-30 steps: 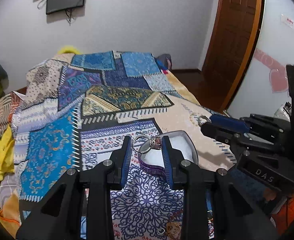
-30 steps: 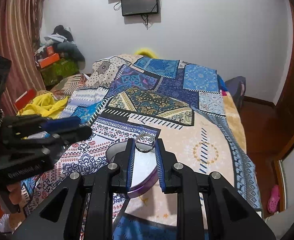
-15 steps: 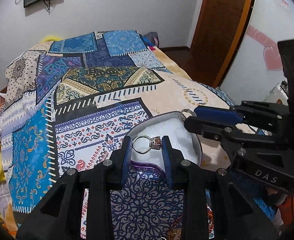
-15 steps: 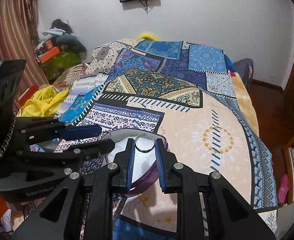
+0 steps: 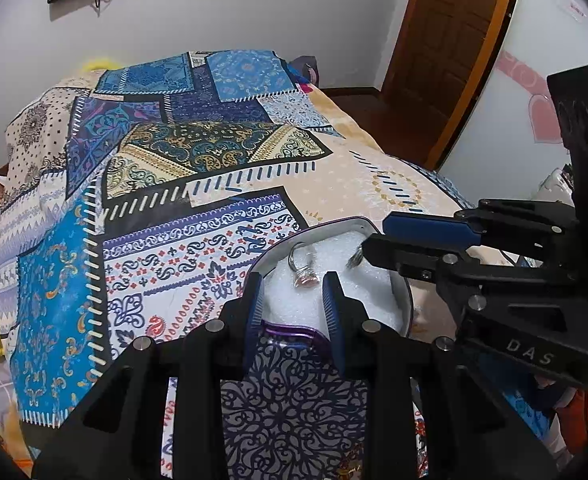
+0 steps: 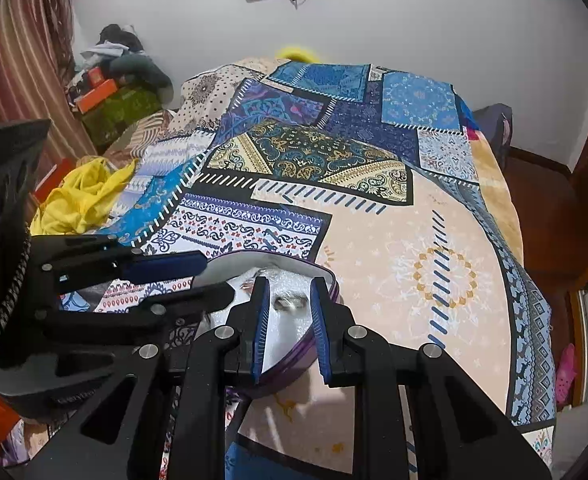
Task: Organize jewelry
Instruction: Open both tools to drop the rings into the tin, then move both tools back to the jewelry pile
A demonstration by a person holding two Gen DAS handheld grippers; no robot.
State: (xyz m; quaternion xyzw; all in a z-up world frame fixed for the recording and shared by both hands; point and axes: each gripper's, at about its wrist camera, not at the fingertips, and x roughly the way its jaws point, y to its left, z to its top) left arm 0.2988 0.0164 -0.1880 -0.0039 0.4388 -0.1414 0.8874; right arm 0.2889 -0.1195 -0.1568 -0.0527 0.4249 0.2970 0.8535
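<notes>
Left wrist view looks down past the left gripper [image 5: 292, 298], its ribbed blue pads spread apart with nothing between them, onto a shallow purple-rimmed jewelry tin [image 5: 406, 304] lined with white, grainy foam. A silver ring with a reddish stone [image 5: 304, 269] lies on that foam just beyond the pads, free of them, its band tilted up toward the tin's far rim. At the tin's right edge the right gripper [image 5: 364, 249] reaches in from the side, and a plain silver band [image 5: 354, 258] shows at its tips.

From the right wrist view, the right gripper [image 6: 290, 307] hangs over the same tin [image 6: 326, 280]; its pads stand apart, and the band [image 6: 291, 302] sits in the gap between them over the foam. I cannot tell whether either pad touches it.

The tin rests near the front edge of a bed, on a patchwork bedspread [image 5: 197, 184] of blue, beige and paisley panels. A crumpled yellow cloth [image 6: 81, 196] lies at the bed's left edge.
</notes>
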